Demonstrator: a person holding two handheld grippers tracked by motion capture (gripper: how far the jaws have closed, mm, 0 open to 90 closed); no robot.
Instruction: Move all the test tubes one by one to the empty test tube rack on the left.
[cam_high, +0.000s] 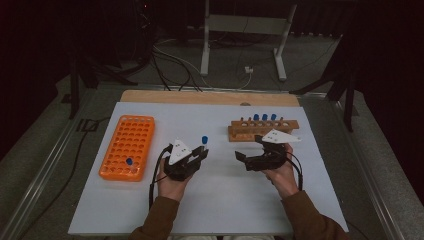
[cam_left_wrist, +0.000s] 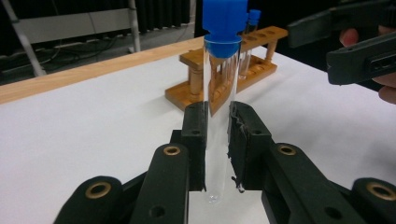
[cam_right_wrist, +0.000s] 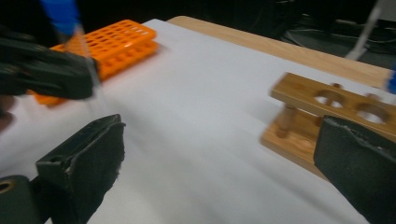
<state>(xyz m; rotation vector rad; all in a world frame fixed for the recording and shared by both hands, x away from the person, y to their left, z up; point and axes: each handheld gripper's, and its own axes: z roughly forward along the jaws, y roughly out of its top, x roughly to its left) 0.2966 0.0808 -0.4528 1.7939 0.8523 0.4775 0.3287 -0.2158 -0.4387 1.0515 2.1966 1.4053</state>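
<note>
My left gripper (cam_high: 202, 150) (cam_left_wrist: 217, 140) is shut on a clear test tube with a blue cap (cam_left_wrist: 220, 93) (cam_high: 205, 139), held upright above the white mat. The pads clamp the glass low on its length. My right gripper (cam_high: 248, 148) (cam_right_wrist: 219, 158) stands open a short way to the right, its jaws spread wide with nothing between them, just in front of the wooden tube rack (cam_high: 263, 129) (cam_right_wrist: 327, 116). In the right gripper view, the left gripper (cam_right_wrist: 46, 70) and its tube (cam_right_wrist: 63, 16) show at the upper left. The right gripper (cam_left_wrist: 355, 42) shows at the upper right of the left gripper view.
An orange tube rack (cam_high: 127, 146) (cam_right_wrist: 116, 42) lies at the mat's left, with one blue-capped tube (cam_high: 129, 161) in a near hole. Three blue-capped tubes (cam_high: 264, 117) stand in the wooden rack (cam_left_wrist: 224, 70). A wooden table edge (cam_high: 210, 97) runs behind the mat.
</note>
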